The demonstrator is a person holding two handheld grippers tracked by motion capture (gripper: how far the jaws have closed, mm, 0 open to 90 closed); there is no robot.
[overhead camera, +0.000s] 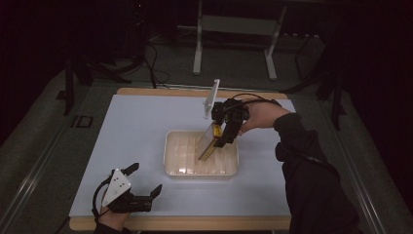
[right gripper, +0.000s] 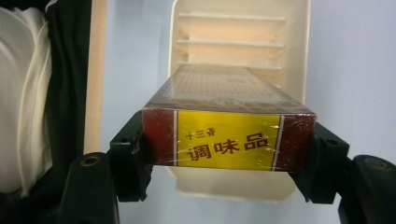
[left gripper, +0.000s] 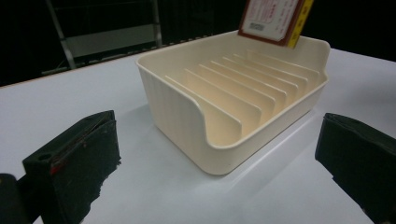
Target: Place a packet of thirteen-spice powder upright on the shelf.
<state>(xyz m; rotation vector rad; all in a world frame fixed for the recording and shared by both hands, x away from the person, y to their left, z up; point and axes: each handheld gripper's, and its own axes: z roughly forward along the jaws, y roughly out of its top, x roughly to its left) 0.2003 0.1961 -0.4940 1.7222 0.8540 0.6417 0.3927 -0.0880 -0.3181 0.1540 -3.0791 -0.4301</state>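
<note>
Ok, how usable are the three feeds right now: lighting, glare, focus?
High view: dim, dark surroundings, soft, but the white mat reads. Left gripper view: rack sharp, near tool pads blurred. Right gripper view: box label legible, with glare streaks on its film wrap.

The rack (left gripper: pixel 233 107) looks like smooth cream plastic with a faint sheen. The box (right gripper: pixel 229 135) is wrapped in glossy clear film over red and gold print. The table (overhead camera: pixel 141 126) has a matt pale top edged in bare wood.
</note>
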